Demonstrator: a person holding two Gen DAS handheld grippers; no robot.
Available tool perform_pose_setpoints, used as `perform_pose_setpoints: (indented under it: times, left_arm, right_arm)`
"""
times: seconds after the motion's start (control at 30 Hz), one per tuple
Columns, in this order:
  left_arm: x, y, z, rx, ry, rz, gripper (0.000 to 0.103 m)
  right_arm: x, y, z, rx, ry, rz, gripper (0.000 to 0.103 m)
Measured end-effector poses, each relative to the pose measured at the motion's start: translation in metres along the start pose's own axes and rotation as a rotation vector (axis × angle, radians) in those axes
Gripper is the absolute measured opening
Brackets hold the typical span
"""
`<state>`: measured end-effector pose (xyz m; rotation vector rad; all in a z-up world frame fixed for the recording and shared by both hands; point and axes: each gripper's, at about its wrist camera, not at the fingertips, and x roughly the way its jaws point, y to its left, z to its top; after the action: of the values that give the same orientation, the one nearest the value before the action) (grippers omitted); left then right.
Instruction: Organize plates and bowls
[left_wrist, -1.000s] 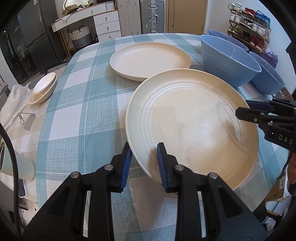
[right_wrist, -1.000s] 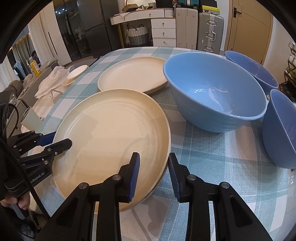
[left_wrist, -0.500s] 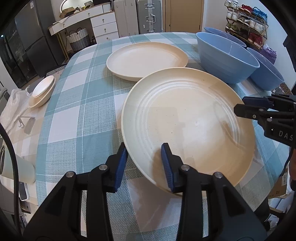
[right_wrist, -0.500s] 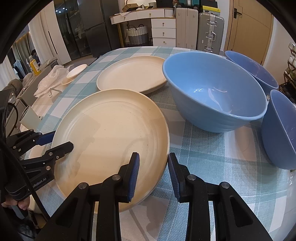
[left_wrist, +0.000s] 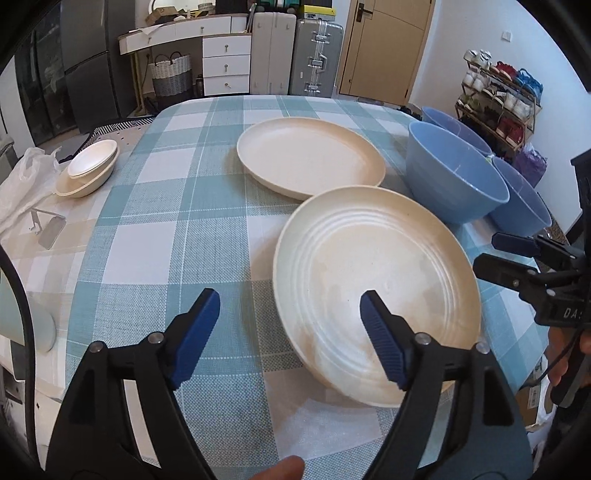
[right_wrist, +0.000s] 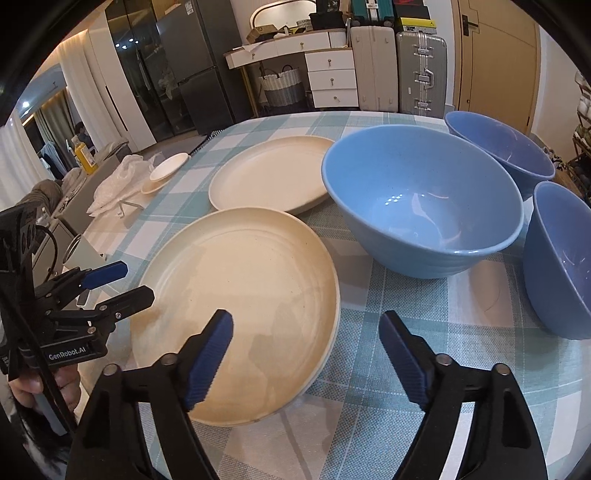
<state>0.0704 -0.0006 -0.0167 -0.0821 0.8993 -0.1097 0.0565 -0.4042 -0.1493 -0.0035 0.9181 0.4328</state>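
Both hand-held grippers, left (left_wrist: 290, 319) and right (right_wrist: 306, 339), jaws opening, unclamped astride near plate (left_wrist: 376, 273) rim.

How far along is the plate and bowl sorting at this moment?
Done: the near cream plate lies on another plate; a second rim shows beneath it. In hand: nothing; the left tool and right tool are both opening around that plate's edges, pads clear. Left: the far cream plate lies alone, and three blue bowls stand unnested.
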Motion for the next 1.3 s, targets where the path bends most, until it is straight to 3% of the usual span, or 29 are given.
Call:
perform_pose_setpoints:
  times: [0.17,0.9,1.3]
  left_arm:
    - [-0.011,0.006,0.006,-0.020,-0.048,0.008,0.101]
    - [-0.035,0.022,0.051,-0.100,-0.117,0.033,0.101]
    - [-0.039,0.041,0.084,-0.164,-0.114,0.046,0.101]
  right_arm:
    - [-0.011,0.003,0.007,-0.022,-0.031,0.027,0.098]
    - [-0.071,0.006,0.080,-0.093,-0.170,0.073,0.102]
    - [-0.071,0.001,0.123,-0.116,-0.157,0.076,0.102]
